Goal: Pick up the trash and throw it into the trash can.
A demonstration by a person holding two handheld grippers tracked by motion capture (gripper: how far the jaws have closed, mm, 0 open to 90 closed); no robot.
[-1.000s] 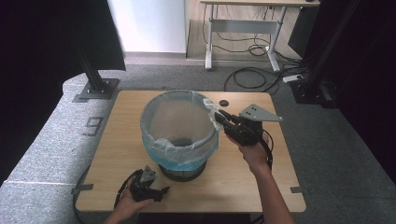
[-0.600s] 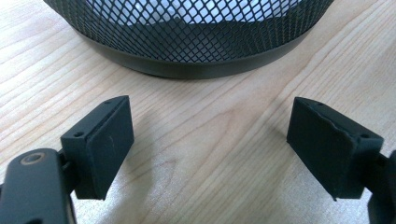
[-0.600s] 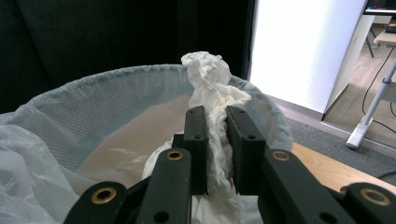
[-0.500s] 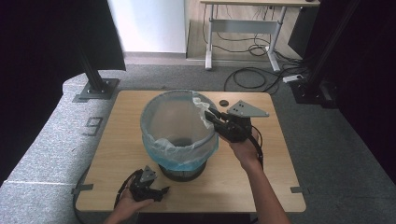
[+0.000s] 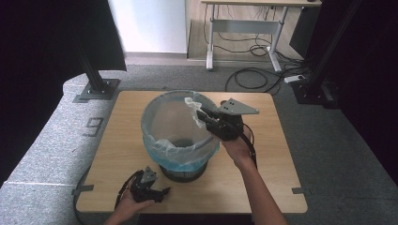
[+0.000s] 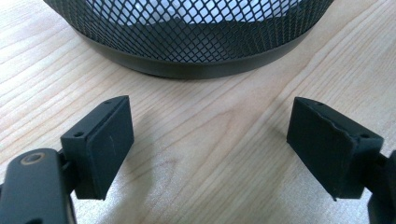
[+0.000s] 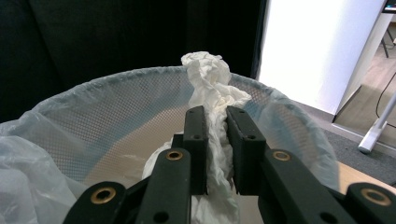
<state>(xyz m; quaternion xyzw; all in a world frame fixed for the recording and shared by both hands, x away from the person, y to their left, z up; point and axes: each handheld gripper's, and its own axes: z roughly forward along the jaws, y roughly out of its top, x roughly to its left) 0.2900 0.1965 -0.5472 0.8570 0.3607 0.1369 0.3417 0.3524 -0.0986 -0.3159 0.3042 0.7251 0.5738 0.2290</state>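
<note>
Two grippers work over a wooden desk (image 5: 277,140) in the high view: a black mesh bin (image 5: 180,171) lined with a pale blue bag (image 5: 159,122) stands near the desk's middle, and the right gripper (image 5: 202,116) reaches over the bin's right rim, pinching a crumpled white tissue (image 5: 193,108) above the opening. The left gripper (image 5: 162,191) lies low in the person's left hand (image 5: 129,206) by the desk's near edge, just in front of the bin's base and apart from it. In the left gripper view, the two black jaws stand wide apart with only bare wood grain between them, and the bin's dark mesh wall (image 6: 196,32) curves across the top. In the right gripper view, the jaws are closed narrowly on the tissue (image 7: 212,93), which rises in a twisted wad above them and hangs below, probably into the bin, though its lower end is hidden. The bag-covered rim (image 7: 116,81) arcs behind it.
</note>
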